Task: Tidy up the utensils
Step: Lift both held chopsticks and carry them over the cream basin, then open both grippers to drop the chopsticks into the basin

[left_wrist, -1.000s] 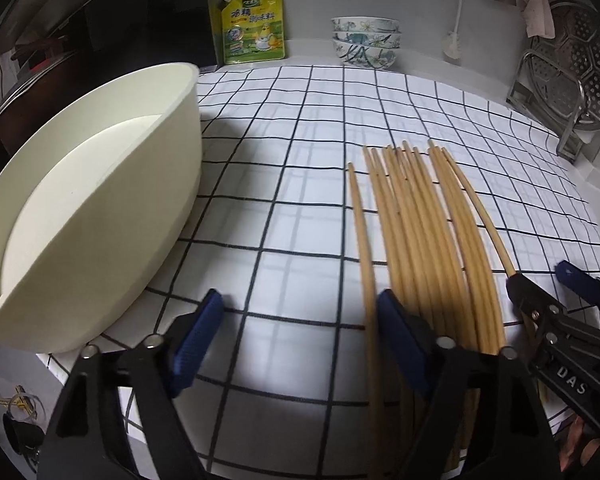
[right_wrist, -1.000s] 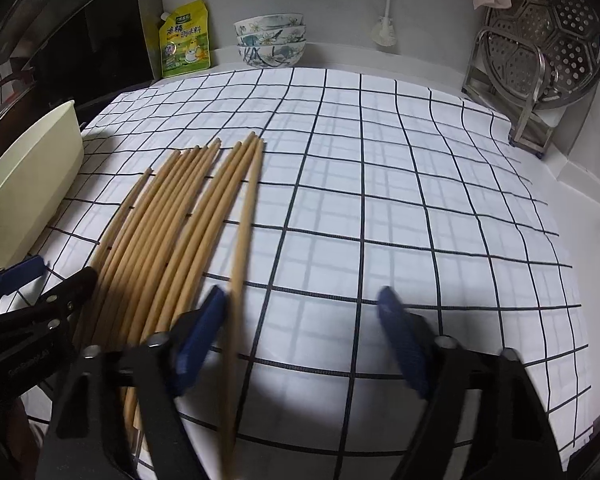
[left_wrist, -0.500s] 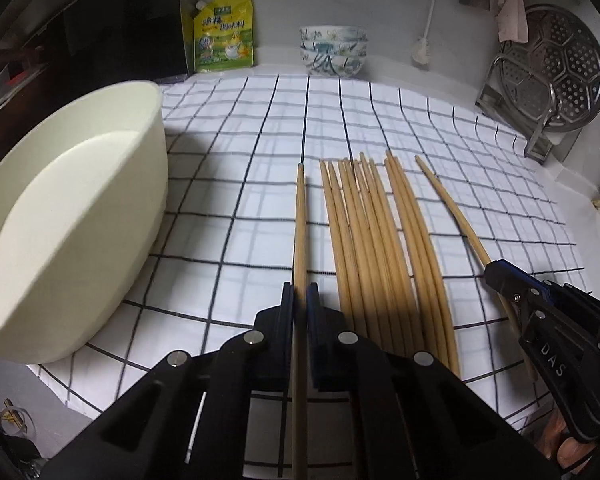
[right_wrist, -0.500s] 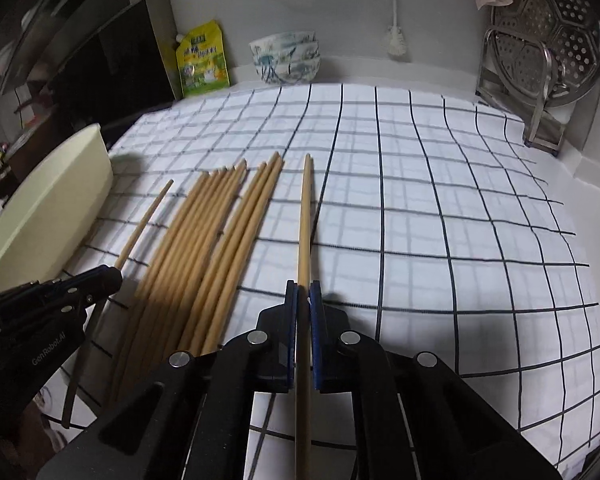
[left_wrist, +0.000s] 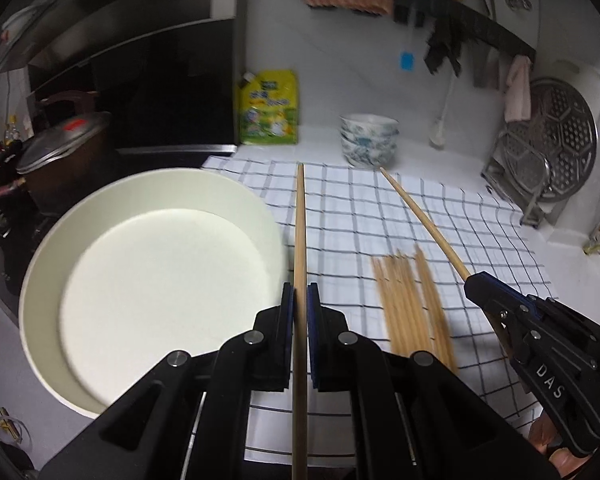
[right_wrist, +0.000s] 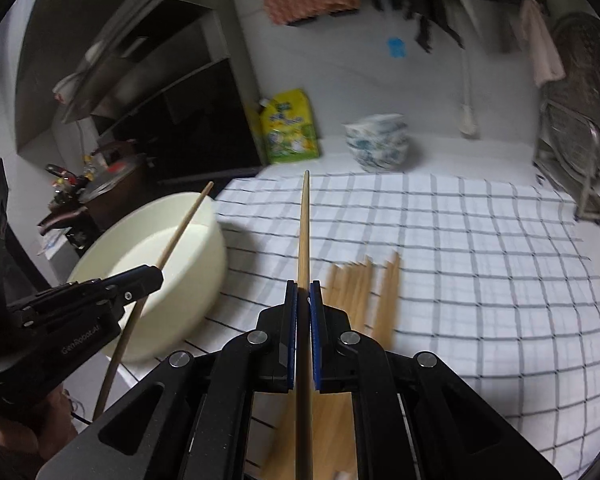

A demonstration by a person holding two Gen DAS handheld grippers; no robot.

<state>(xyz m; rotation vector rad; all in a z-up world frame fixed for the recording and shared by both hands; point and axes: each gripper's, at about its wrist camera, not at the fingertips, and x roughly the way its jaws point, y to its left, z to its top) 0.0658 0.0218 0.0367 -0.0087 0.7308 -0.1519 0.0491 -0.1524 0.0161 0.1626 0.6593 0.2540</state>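
My left gripper [left_wrist: 299, 294] is shut on one wooden chopstick [left_wrist: 300, 224], lifted above the checked cloth beside the cream basin [left_wrist: 148, 272]. My right gripper [right_wrist: 303, 292] is shut on another chopstick [right_wrist: 303, 220], also raised off the cloth. In the left wrist view the right gripper [left_wrist: 470, 280] shows at the right with its chopstick [left_wrist: 420, 216] pointing up and left. The right wrist view catches the left gripper [right_wrist: 156, 272] over the basin [right_wrist: 188, 280] with its chopstick [right_wrist: 184, 220]. Several more chopsticks [left_wrist: 412, 304] lie in a bundle on the cloth [right_wrist: 356, 292].
A checked cloth [left_wrist: 380, 208] covers the counter. At the back stand a yellow pouch [left_wrist: 269, 108], stacked patterned bowls [left_wrist: 369, 140] and a metal steamer rack [left_wrist: 548, 152]. A lidded pot [left_wrist: 60, 152] sits on the stove at the left.
Both grippers went from open around a chopstick to shut on it, then rose off the cloth, each carrying its chopstick; the views tilted up toward the back wall.
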